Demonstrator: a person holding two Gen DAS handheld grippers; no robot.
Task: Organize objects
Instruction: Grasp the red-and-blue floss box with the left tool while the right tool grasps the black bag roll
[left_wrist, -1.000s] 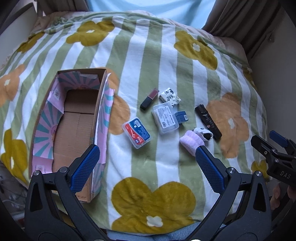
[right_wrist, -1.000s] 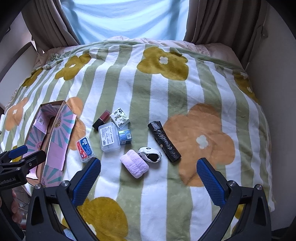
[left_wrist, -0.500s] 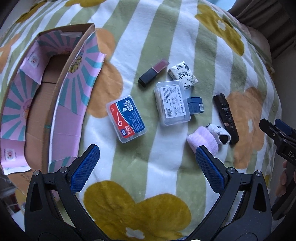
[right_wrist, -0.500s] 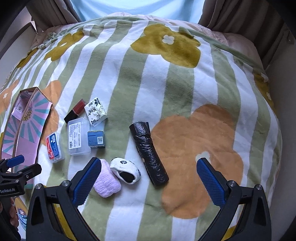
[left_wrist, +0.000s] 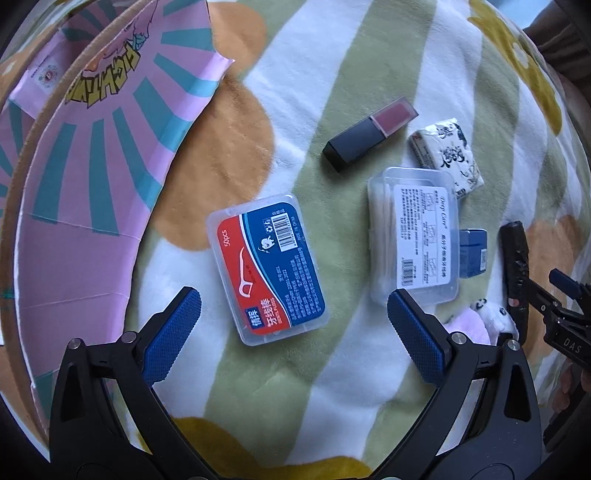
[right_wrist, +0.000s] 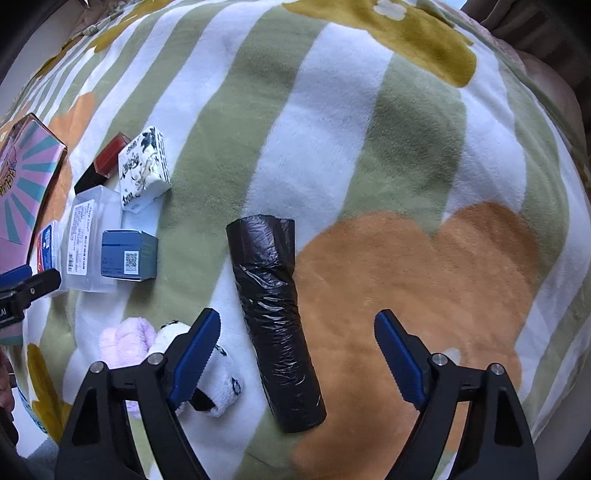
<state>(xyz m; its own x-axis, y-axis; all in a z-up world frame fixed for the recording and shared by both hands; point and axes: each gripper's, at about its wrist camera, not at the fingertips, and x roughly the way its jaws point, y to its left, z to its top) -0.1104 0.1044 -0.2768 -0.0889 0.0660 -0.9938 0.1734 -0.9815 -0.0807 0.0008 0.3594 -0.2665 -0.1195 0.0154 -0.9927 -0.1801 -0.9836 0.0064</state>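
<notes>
Your left gripper (left_wrist: 293, 314) is spread wide and holds nothing; the dental floss pick case (left_wrist: 267, 269) lies flat between its fingertips and just ahead of them, untouched. Your right gripper (right_wrist: 297, 334) is equally wide and empty, with the black roll of bags (right_wrist: 275, 325) running lengthwise between its fingers, nearer the left one.

Beyond the left gripper's right finger sits the clear swab box (left_wrist: 415, 236), with a small blue box (left_wrist: 472, 253) just beside it, then the lipstick (left_wrist: 369, 134) and a patterned tissue pack (left_wrist: 448, 157) farther ahead. Hard by the right gripper's left finger lie a panda-print sock (right_wrist: 210, 373) and a pink fluffy sock (right_wrist: 125, 339), touching each other.

Left of the left gripper stands the pink sunburst carton (left_wrist: 88, 206), flaps open. Only its flaps and rim show here, so you cannot tell what, if anything, is inside.

Judging by the spread on the blanket (right_wrist: 369, 129), the sorting has barely begun: every visible item is still outside the carton, and none is yet gripped.
</notes>
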